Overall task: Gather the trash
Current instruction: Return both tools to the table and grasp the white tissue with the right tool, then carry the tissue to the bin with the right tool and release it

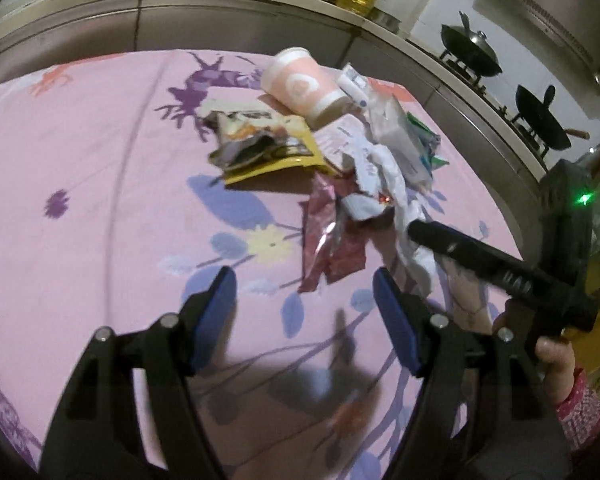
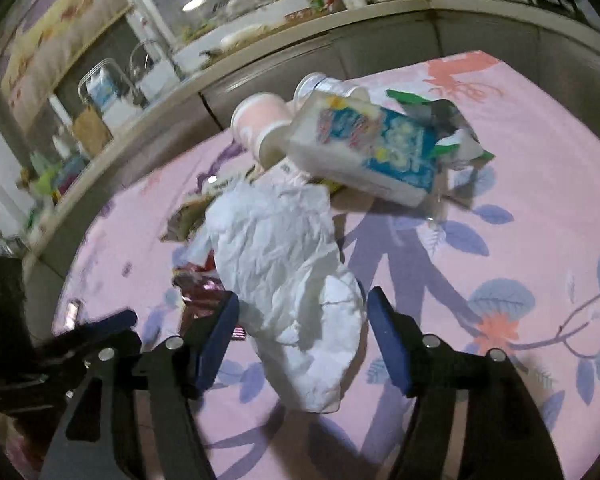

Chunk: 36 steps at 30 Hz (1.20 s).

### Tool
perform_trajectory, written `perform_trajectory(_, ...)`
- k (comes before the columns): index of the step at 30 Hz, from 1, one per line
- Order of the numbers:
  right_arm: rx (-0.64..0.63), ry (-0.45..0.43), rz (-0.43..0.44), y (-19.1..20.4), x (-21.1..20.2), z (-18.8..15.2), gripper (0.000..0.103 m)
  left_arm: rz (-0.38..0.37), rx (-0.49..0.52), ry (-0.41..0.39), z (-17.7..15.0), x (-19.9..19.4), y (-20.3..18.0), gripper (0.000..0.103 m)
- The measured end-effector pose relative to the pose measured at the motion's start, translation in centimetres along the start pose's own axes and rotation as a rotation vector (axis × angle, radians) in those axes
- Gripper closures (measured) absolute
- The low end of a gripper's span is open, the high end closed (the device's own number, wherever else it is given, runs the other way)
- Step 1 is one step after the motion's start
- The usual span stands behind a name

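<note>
The crumpled white paper point(image 2: 288, 276) was seen lying on the pink-covered table point(image 2: 520, 208), between the right claw's point(image 2: 300, 322) parted, untouching pads. Light, soft and crushable, it was judged best pinched at its bunched middle. The left claw point(image 1: 304, 312) was held open, empty.

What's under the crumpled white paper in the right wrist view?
The crumpled white paper covers part of the trash pile: a shiny pink-red wrapper sticks out on its left, and yellowish packets at its upper left. Its near end lies on the pink tablecloth. Anything beneath its middle is hidden.
</note>
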State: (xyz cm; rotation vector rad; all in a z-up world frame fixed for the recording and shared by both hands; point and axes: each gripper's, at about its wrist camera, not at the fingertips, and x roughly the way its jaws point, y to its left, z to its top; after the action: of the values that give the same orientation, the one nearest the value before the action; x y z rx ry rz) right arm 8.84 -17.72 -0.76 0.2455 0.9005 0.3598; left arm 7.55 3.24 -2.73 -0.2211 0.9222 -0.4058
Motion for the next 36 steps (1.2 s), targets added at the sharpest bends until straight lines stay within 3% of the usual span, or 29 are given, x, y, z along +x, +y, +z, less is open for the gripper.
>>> perform_trajectory(2, -0.057, 0.001, -0.055, 0.4, 0.1, -0.5, 0.060, -0.001, 0.011, 0.006, 0.2, 0.6, -0.2, 0.035)
perform_trajectory(3, -0.064, 0.008, -0.067, 0.3, 0.3, -0.4, 0.083, -0.006, 0.020, 0.004, 0.5, 0.8, -0.4, 0.035)
perform_trajectory(4, -0.051, 0.009, -0.075, -0.2, 0.3, -0.5, 0.091, -0.008, 0.030, -0.003, 0.7, 0.8, -0.6, 0.035)
perform_trajectory(6, 0.024, -0.032, -0.086, -2.1, -0.7, -0.7, 0.096, -0.009, 0.064, -0.027, 1.6, 0.7, -1.5, 0.035)
perform_trajectory(13, 0.141, -0.120, -0.144, -5.7, -3.5, -2.0, 0.099, -0.025, 0.155, -0.039, 4.8, 2.2, -4.2, 0.035)
perform_trajectory(18, 0.174, -0.118, -0.122, -6.9, -3.8, -2.4, 0.099, -0.040, 0.171, 0.028, 6.6, 5.4, -5.4, 0.037)
perform_trajectory(21, 0.180, -0.121, -0.114, -7.4, -4.0, -2.4, 0.099, -0.040, 0.158, 0.079, 7.0, 7.2, -5.6, 0.059)
perform_trajectory(23, 0.187, -0.128, -0.104, -7.6, -4.3, -2.5, 0.099, -0.048, 0.142, 0.109, 6.9, 8.0, -5.8, 0.088)
perform_trajectory(30, 0.219, -0.170, -0.058, -8.8, -6.3, -2.8, 0.100, -0.097, 0.174, 0.072, 5.7, 6.3, -8.5, 0.093)
perform_trajectory(36, 0.242, -0.298, -0.086, -10.6, -10.4, -2.8, 0.100, -0.185, 0.215, 0.062, 6.1, 5.0, -12.7, 0.093)
